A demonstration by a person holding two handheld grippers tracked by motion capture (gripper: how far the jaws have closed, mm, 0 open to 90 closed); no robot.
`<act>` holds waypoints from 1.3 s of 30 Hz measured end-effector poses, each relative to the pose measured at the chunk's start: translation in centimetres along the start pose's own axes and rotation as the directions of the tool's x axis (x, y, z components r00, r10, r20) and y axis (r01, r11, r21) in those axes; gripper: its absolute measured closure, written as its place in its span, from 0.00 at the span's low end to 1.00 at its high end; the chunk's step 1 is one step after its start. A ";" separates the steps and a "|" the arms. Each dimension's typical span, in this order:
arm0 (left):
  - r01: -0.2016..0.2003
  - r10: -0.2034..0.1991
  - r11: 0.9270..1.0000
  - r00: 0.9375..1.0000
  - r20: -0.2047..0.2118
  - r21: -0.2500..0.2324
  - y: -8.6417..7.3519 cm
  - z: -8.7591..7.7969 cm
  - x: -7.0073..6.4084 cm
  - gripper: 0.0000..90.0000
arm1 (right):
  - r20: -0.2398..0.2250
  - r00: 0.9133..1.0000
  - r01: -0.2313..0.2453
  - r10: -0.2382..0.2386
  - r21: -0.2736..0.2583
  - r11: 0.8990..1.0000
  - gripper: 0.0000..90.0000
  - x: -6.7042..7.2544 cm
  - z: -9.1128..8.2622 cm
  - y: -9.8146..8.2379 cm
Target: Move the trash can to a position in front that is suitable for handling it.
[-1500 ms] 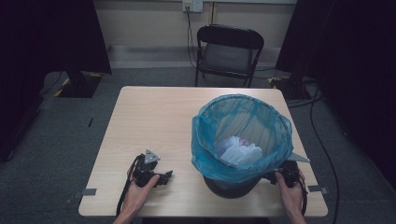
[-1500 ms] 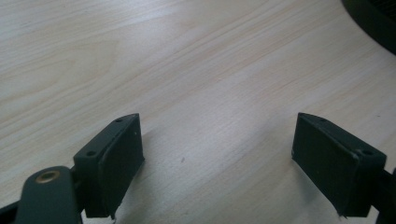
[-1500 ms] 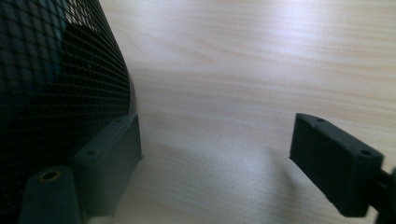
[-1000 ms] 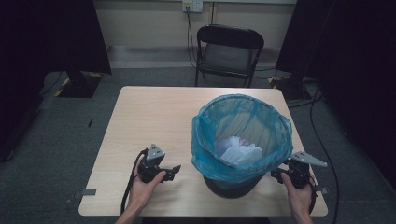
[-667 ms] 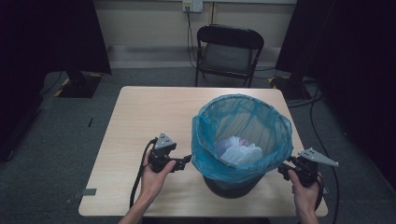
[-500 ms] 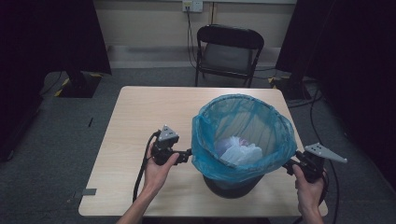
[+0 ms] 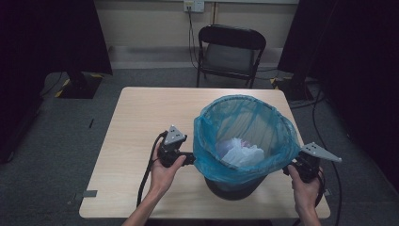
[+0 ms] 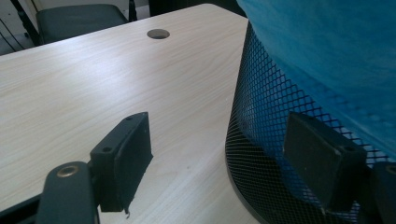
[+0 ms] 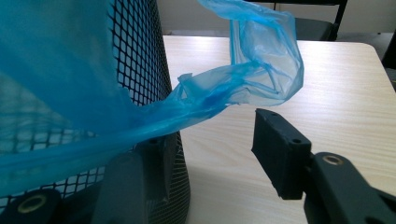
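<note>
High view, scene: a black mesh bin (image 7: pixel 235 186) stands on the near right part of the counter (image 7: pixel 141 117), lined with a blue bag (image 7: pixel 244 127) folded over its rim; white crumpled paper (image 7: pixel 240 153) lies inside.
High view, left gripper (image 7: pixel 188 158): it is at the left side of the bin, jaws pointing to the bag's overhang.
High view, right gripper (image 7: pixel 288 168): it is at the right side of the bin, close under the bag's edge; I cannot tell from here whether it touches.
Left gripper view, state: the left gripper (image 8: pixel 224 158) is open and holds nothing; 1 jaw is over the bare counter (image 8: pixel 93 84), the other is just before the mesh (image 8: pixel 261 121), below the bag (image 8: pixel 327 46).
Right gripper view, state: the right gripper (image 9: pixel 215 149) has just been closing its jaws, but they stand apart and do not press; a loose flap of the bag (image 9: pixel 210 105) lies across above the inner jaw.
Views compared: the gripper views show jaw gaps and mesh, the high view shows both hands, the paper and a chair (image 7: pixel 228 52).
Risk 1: a jaw may catch the mesh together with the film, so the bin tips.
Risk 2: the thin bag may tear or slip if only the flap's edge is pinched.
</note>
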State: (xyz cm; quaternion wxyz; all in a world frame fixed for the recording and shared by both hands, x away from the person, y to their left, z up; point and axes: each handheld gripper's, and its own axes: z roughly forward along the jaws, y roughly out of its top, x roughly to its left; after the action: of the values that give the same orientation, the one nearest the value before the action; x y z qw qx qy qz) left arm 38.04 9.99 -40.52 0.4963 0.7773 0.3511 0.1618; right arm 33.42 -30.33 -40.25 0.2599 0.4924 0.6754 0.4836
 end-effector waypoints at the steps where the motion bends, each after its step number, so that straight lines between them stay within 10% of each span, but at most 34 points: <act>1: 0.003 -0.003 1.000 1.000 0.001 -0.005 -0.1 -0.1 0.0 0.26 | -0.001 1.000 0.003 -0.003 0.002 1.000 0.56 0.1 0.0 0.0; 39: 0.078 -0.078 0.997 0.997 0.026 -0.025 -3.3 -6.4 5.3 0.33 | -0.204 0.978 0.054 -0.049 0.022 0.998 0.55 6.0 3.5 0.4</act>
State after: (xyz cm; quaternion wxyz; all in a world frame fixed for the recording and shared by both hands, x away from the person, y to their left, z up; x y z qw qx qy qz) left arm 36.59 18.85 -41.06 0.5167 0.7584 0.3729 0.1372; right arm 34.21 -23.37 -40.54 0.1952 0.4262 0.7174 0.5153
